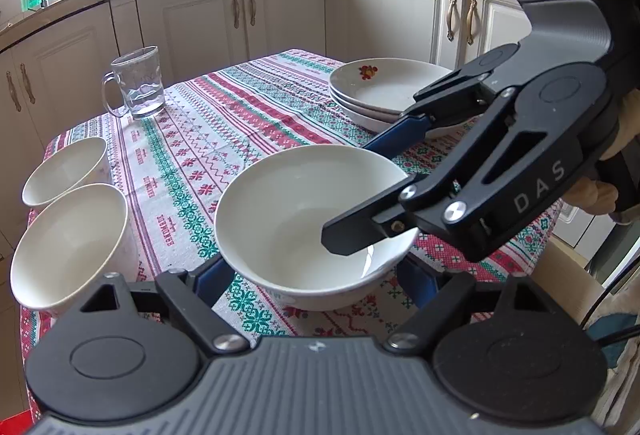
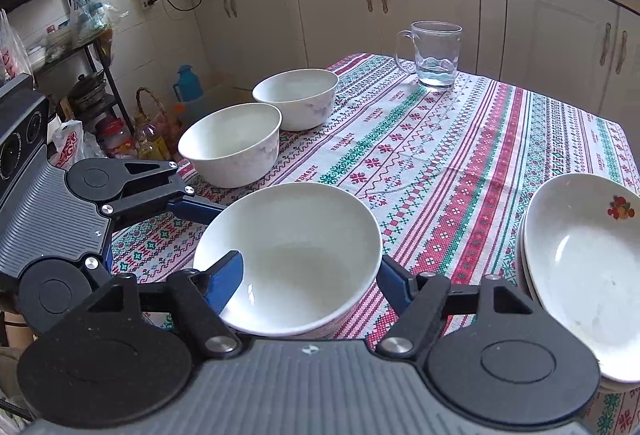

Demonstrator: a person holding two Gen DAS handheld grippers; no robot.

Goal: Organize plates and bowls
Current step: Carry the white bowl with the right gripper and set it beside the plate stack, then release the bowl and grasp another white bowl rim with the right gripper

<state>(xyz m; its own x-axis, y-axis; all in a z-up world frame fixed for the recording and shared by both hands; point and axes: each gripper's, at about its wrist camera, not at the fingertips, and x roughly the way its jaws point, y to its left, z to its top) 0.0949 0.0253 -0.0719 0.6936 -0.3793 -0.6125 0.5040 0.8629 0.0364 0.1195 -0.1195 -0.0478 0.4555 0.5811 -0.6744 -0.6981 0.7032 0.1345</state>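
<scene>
A wide white bowl (image 1: 288, 211) (image 2: 296, 235) rests on the patterned tablecloth (image 1: 224, 115). My left gripper (image 1: 316, 277) is shut on it, with a blue pad against each side of its lower wall. One of its fingers (image 2: 192, 207) meets the bowl's far left wall in the right wrist view. My right gripper (image 2: 310, 269) (image 1: 352, 193) comes in from the right and is open. It has one finger inside the bowl and the other outside the rim, and neither presses on the wall. Two deeper white bowls (image 1: 68, 235) (image 2: 230, 145) stand side by side at the table's left edge.
A stack of shallow plates with a fruit motif (image 1: 384, 87) (image 2: 580, 267) sits at the table's right side. A glass mug (image 1: 138, 83) (image 2: 436, 55) holding a little water stands at the far corner. White kitchen cabinets (image 1: 280, 15) lie close behind the table.
</scene>
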